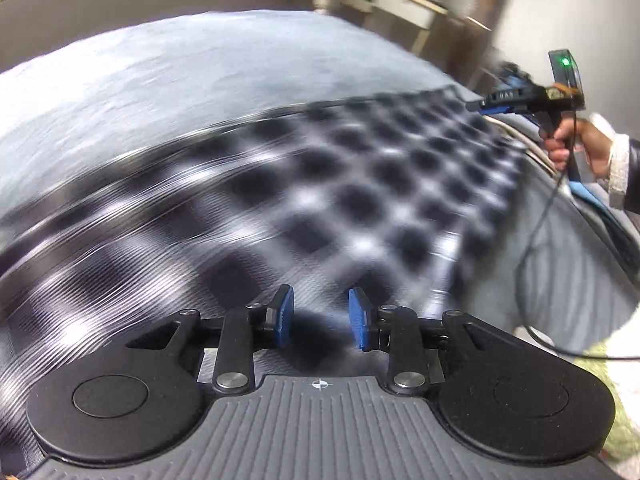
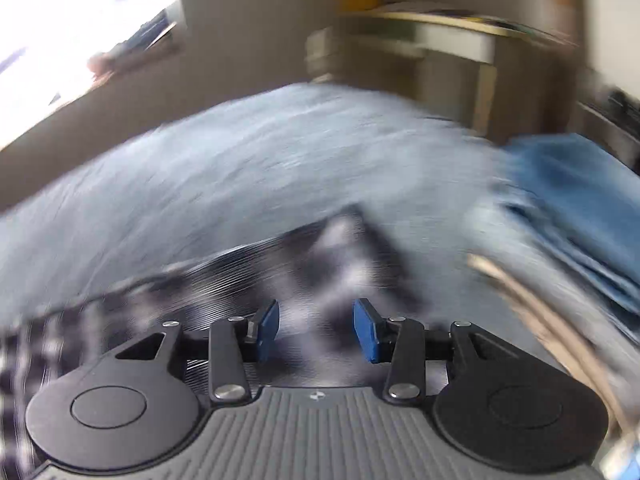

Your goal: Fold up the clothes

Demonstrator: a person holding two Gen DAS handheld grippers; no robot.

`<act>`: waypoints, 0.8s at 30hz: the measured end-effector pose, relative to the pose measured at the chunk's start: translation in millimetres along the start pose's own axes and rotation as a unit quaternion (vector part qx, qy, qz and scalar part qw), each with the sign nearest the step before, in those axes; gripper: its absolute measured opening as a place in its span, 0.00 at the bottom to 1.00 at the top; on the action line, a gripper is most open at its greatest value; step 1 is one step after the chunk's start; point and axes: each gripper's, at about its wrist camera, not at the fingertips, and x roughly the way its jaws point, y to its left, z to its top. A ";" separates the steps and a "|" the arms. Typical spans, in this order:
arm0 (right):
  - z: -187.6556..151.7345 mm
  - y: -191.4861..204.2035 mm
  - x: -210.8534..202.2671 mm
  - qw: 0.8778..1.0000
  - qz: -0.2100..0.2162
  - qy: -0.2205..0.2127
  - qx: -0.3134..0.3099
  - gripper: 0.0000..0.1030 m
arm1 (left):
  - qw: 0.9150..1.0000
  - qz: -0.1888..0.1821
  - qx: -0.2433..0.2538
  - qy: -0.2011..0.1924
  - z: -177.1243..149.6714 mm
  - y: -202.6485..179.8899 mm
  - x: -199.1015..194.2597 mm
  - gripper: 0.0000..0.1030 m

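A black-and-white checked garment [image 1: 320, 184] lies spread flat on a grey-blue bed cover [image 1: 180, 68]. Both views are motion-blurred. My left gripper [image 1: 321, 317] is open over the garment's near edge, nothing between its blue pads [image 1: 286, 316]. My right gripper [image 2: 316, 330] is open above a corner of the same checked garment [image 2: 340, 264], its blue pads [image 2: 366, 330] apart and empty. In the left wrist view the right gripper [image 1: 486, 105] shows at the garment's far right corner, held by a hand [image 1: 580, 148].
A stack of folded blue clothes [image 2: 572, 216] lies on the bed to the right. A light wooden table [image 2: 452, 40] stands beyond the bed. A black cable [image 1: 532, 248] hangs from the right gripper. A wall and bright window [image 2: 60, 40] are at far left.
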 end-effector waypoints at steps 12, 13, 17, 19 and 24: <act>41.0 -67.3 76.4 0.975 -0.157 0.009 0.155 0.19 | 0.997 0.015 -0.077 -0.019 -8.6 28.6 -5.9 0.30; 40.3 -64.2 67.0 0.977 -0.136 -0.002 0.165 0.19 | 0.997 0.013 -0.079 -0.020 -7.7 28.4 -6.1 0.30; 30.2 -9.4 31.7 0.991 -0.002 -0.008 0.132 0.19 | 0.996 0.007 -0.087 -0.029 -2.3 37.6 -13.1 0.31; 18.5 36.5 21.5 0.995 0.075 0.012 0.069 0.19 | 0.994 0.004 -0.098 -0.036 0.9 42.5 -15.3 0.31; -7.6 133.0 40.7 0.983 0.144 0.073 -0.092 0.18 | 0.991 0.017 -0.126 -0.051 4.0 53.8 -17.7 0.31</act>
